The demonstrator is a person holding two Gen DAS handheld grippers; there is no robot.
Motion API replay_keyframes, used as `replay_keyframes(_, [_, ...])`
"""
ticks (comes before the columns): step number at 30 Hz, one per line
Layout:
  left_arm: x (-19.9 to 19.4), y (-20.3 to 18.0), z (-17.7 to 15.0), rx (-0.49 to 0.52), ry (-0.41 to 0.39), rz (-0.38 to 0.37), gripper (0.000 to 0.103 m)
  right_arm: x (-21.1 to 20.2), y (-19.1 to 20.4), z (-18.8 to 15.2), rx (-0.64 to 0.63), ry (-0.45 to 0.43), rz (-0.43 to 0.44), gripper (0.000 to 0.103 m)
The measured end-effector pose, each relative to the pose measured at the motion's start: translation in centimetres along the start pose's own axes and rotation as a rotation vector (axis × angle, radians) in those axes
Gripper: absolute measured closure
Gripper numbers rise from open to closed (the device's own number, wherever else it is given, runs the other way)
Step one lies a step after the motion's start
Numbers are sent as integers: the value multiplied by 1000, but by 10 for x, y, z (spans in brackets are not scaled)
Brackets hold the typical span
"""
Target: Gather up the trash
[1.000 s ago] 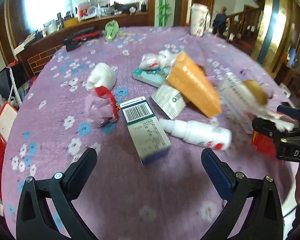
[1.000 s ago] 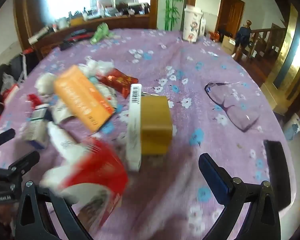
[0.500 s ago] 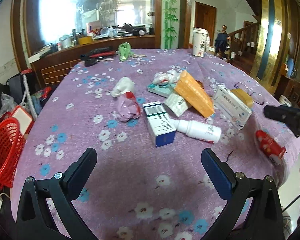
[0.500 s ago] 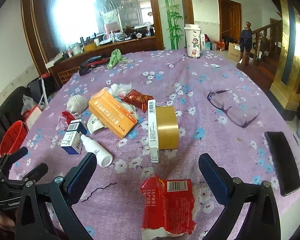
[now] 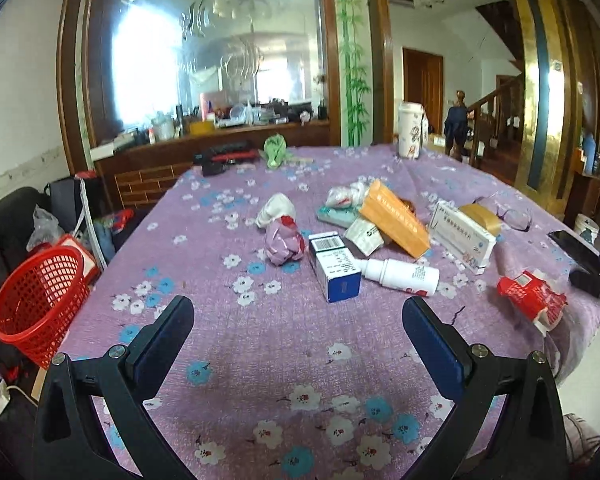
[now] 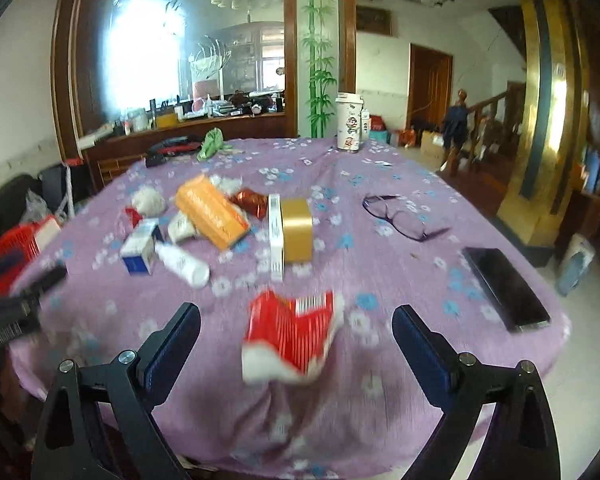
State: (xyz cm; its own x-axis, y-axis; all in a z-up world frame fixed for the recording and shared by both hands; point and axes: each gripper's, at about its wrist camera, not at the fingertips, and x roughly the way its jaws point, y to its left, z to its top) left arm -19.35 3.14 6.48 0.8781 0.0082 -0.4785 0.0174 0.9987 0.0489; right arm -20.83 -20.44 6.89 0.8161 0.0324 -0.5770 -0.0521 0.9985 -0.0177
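Trash lay scattered over the middle of the purple flowered tablecloth (image 5: 236, 344), and none of it had reached the red basket (image 5: 36, 304) standing on the floor off the table's left edge. You held both tools back from the pile, near your edge of the table, which gave each camera a view of the whole mess. Your left gripper (image 5: 298, 328) stood wide open with nothing between its pads, aimed towards the blue-and-white box (image 5: 334, 266) and the white bottle (image 5: 400, 276) lying just beside it. Your right gripper (image 6: 296, 336) was equally spread and empty, with the crumpled red packet (image 6: 292, 336) lying on the cloth framed between its fingers, probably your first pick. The orange box (image 6: 212, 210) leaned across other litter, so it would likely shift when its neighbours were lifted. The glasses (image 6: 400, 216) and the phone (image 6: 506, 288) sat well apart on the right, and I would judge they were not rubbish.
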Motion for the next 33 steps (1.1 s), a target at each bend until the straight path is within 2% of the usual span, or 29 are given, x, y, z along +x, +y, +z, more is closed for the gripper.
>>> replay_keyframes(3, [-10,-2,-2,19,-35,-12,0,-6,4,-13,-25,-16,-31,6])
replay_keyframes(6, [-15,-5,-9,40,-58,-22,0,-10,-2,-8,-7,-45,-61,6])
replay_keyframes(10, [-14,-13,-10,81,-58,-9,0,-12,0,-9,-13,-53,-64,6])
replay_keyframes(33, [-5,-13,-17,91,-17,-23,0,-2,11,-11,-46,-19,-70,6])
